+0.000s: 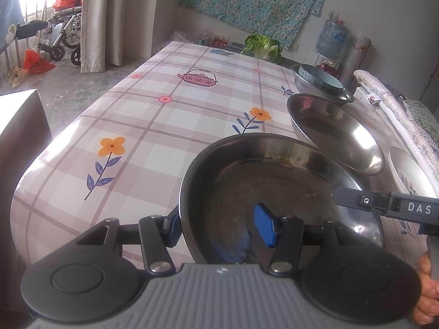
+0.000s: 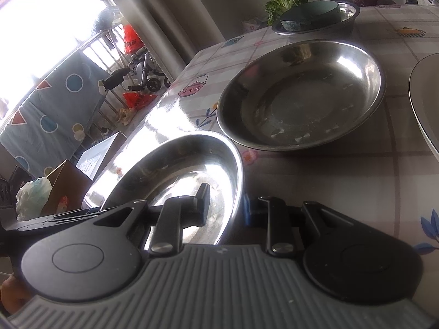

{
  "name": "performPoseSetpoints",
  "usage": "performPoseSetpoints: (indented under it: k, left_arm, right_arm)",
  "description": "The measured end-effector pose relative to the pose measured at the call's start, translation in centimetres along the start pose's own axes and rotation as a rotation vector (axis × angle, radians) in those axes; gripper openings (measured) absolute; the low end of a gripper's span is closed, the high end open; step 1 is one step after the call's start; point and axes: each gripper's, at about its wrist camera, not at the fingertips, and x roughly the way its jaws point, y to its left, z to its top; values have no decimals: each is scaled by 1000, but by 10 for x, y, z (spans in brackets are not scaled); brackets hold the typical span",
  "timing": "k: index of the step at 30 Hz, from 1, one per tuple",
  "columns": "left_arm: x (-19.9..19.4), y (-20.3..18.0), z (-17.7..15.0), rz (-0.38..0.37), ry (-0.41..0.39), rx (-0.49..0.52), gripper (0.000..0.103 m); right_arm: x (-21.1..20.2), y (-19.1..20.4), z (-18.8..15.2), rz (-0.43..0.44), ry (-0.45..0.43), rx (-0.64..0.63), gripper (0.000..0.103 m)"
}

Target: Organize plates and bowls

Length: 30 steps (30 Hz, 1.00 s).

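Both grippers hold one steel plate [image 1: 274, 181] by opposite rims. My left gripper [image 1: 219, 226] straddles its near-left rim, one blue pad [image 1: 264, 226] inside the dish. My right gripper [image 2: 226, 205] clamps the same plate [image 2: 178, 164] at its right rim and shows in the left wrist view [image 1: 384, 205]. A second steel plate [image 1: 337, 134] lies just beyond it on the table, also in the right wrist view [image 2: 299, 96]. Farther back a teal bowl [image 1: 319, 79] sits inside a steel basin [image 1: 348, 96]. A white plate [image 1: 408, 175] lies at the right.
The table wears a plaid floral cloth [image 1: 153, 115]. A cabbage [image 1: 263, 45] and a water jug [image 1: 330, 37] stand at the far end. A rolled cloth [image 1: 395, 112] runs along the right edge. A wheelchair [image 1: 64, 35] is off to the left.
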Motion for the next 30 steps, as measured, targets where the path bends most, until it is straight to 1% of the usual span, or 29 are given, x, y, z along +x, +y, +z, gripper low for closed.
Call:
performPoseSetpoints:
  k: [30]
  left_arm:
    - [-13,4,-1,-13,-49,-16,55]
  right_arm:
    - [-6,6,1,9,-16,-20,23]
